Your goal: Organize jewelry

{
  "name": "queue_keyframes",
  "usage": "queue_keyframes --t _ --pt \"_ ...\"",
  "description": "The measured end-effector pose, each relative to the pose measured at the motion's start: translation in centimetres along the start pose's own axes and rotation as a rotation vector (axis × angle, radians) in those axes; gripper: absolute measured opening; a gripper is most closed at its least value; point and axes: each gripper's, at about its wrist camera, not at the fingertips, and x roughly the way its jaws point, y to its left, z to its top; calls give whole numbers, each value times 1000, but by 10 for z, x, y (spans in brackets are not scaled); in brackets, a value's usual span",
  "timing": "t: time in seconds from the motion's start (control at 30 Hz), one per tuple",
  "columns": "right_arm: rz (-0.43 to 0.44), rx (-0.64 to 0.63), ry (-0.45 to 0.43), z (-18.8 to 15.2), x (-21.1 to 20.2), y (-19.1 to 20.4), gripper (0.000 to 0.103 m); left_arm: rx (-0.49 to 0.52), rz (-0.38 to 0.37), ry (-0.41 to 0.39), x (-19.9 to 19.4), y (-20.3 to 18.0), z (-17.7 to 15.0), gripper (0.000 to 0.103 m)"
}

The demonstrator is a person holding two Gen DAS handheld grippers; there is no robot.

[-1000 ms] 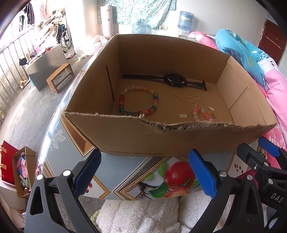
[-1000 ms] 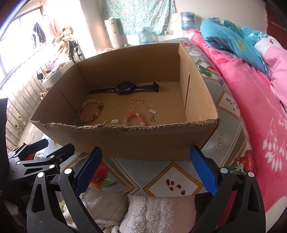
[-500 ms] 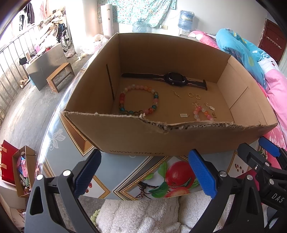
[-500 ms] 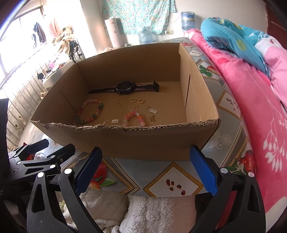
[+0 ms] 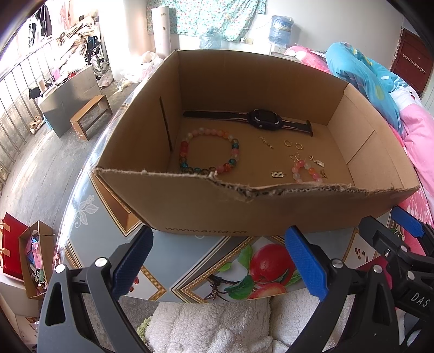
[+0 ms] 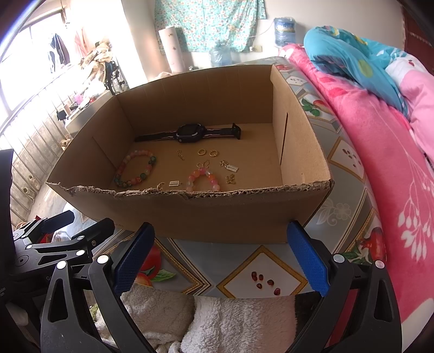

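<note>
Jewelry in the box [image 5: 190, 206]: two bracelets [image 5: 208, 152], one watch [image 5: 264, 119]; both tongs [image 5: 217, 260] [image 6: 221, 252] gape empty.

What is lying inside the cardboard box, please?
In the cardboard box lie a black watch, a big bead bracelet, a small pink bracelet, two gold rings and several small charms. The front wall hides the nearest floor strip.

A lived-in home bedroom: pink floral bedding [image 6: 379, 152] and a blue quilt [image 6: 350, 54] on a bed, a floral curtain [image 6: 208, 21], water jugs [image 6: 283, 31], clothes piled [image 5: 73, 32] by barred windows
</note>
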Motion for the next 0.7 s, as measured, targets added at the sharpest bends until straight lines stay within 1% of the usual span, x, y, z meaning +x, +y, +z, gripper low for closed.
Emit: queue_keyframes --t 0.7 --pt "2 -3 3 -2 1 2 94 1 0 3 0 0 0 96"
